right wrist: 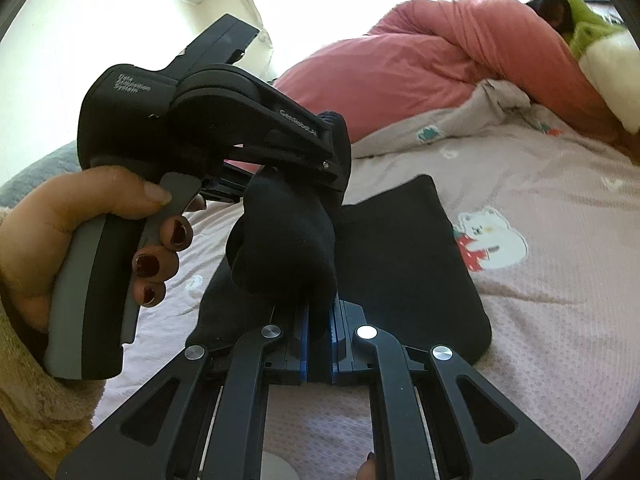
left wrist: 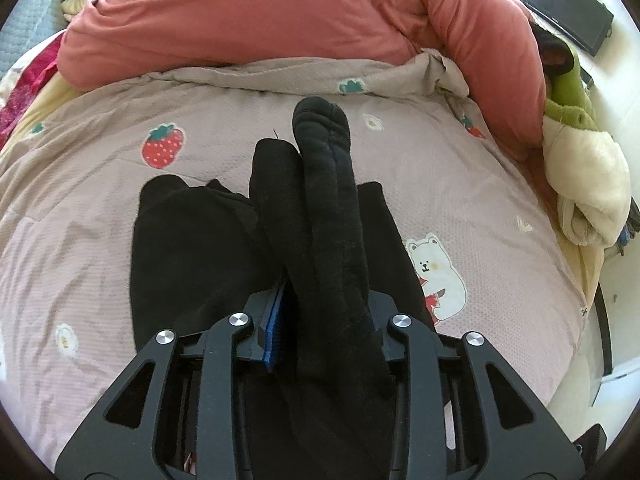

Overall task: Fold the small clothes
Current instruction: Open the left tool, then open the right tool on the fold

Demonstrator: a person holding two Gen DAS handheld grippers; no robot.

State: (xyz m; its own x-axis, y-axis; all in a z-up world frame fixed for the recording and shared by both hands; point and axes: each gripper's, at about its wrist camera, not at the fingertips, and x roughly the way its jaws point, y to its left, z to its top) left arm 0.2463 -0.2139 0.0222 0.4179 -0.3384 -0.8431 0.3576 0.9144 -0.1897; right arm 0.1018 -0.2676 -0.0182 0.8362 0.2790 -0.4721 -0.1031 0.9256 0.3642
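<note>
We are mid-fold on a black sock (left wrist: 328, 216) — both tools have it, and it hangs between them above the bed (left wrist: 500, 200). The left tool (left wrist: 326, 312) stands narrow, its pads closed on the sock's thick bunched length, which runs forward from the jaws and ends in a rounded tip. The right tool (right wrist: 319, 332) is clamped tight on the sock's other end, a lumpy wad bulging just ahead of its blue pads. In the right wrist view the left tool sits just above and beyond that wad, held by a hand (right wrist: 80, 232) with dark-painted nails and a fuzzy sleeve.

Taking the sock as our landmark: directly beneath it, flat on the bed, lies a black cloth (right wrist: 408, 272), spreading out to both sides of it. Whether that is one garment or two overlapping we cannot tell. Beside the sock's tip in the left view a second dark tube shows — perhaps the same sock doubled over, perhaps a mate; we cannot settle it.

Our judgement: the next move calls for bringing the two ends together, or lowering the sock onto the cloth below and letting go one tool at a time so the fold does not spring open.

Count — two tools, one hand in view, one sock for certain, one flat black cloth at least, and beyond the sock one red duvet (left wrist: 248, 12).
</note>
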